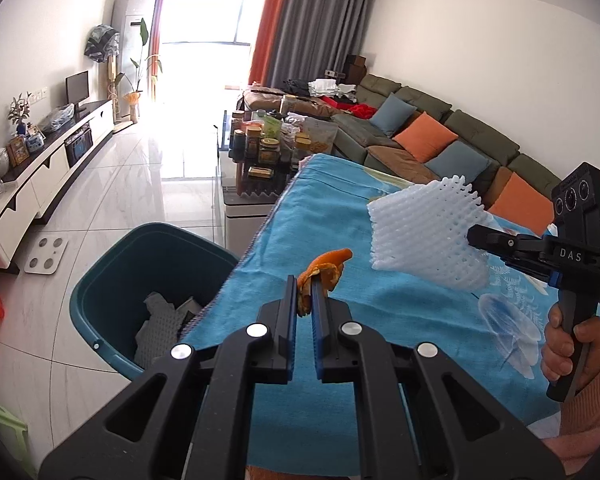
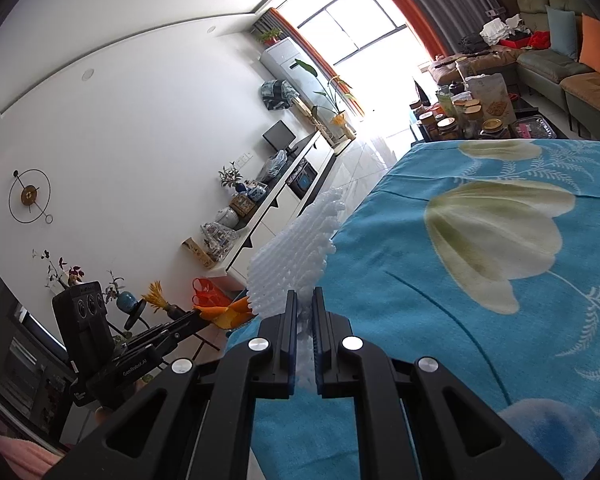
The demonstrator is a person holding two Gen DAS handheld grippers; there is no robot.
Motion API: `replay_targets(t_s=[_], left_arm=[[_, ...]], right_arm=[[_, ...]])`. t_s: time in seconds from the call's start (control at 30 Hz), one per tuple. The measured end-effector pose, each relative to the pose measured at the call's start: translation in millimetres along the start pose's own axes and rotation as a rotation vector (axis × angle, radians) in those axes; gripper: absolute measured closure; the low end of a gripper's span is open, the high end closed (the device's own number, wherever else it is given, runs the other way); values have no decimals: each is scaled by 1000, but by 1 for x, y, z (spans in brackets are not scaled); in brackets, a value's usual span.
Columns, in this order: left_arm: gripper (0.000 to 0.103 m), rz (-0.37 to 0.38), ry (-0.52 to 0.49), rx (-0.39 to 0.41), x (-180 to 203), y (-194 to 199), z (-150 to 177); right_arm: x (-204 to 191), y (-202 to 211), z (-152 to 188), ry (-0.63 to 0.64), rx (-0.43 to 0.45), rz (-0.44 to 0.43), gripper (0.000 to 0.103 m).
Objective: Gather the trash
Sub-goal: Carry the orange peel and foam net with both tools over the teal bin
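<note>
My left gripper (image 1: 304, 288) is shut on a piece of orange peel (image 1: 326, 268), held just above the left edge of the table with the blue flowered cloth (image 1: 340, 220). My right gripper (image 2: 304, 300) is shut on a white foam fruit net (image 2: 296, 248), lifted over the cloth's left side. From the left wrist the net (image 1: 424, 232) and the right gripper (image 1: 474, 236) appear at the right, in a person's hand (image 1: 572, 344). From the right wrist the left gripper (image 2: 198, 316) with the peel (image 2: 228, 314) shows at the lower left. A teal bin (image 1: 112, 280) stands on the floor beside the table.
The bin holds grey packing material (image 1: 160, 328). A low table crowded with jars (image 1: 268, 140) stands beyond the cloth. A green sofa with cushions (image 1: 432, 136) runs along the right wall, a white TV cabinet (image 1: 52, 168) along the left. A white scale (image 1: 46, 254) lies on the tiled floor.
</note>
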State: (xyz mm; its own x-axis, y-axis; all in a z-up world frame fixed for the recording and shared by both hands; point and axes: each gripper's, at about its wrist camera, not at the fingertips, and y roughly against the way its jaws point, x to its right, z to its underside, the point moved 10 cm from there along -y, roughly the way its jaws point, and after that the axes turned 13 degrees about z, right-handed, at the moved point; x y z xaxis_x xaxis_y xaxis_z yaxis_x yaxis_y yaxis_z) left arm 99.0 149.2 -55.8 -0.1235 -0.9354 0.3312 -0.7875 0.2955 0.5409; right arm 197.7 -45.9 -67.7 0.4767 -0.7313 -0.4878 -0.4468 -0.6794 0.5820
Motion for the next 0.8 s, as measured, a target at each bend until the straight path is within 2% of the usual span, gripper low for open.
replay_targets(t_s=[0.4,0.8], left_arm=[[96,-65,46,38,-34,21,-6],[96,-95,72,47,-51,26,-4]], right_arm=[[-27,-21,-3,43,-30,-28,97],[-51,-31,3,82,-59,-48,97]])
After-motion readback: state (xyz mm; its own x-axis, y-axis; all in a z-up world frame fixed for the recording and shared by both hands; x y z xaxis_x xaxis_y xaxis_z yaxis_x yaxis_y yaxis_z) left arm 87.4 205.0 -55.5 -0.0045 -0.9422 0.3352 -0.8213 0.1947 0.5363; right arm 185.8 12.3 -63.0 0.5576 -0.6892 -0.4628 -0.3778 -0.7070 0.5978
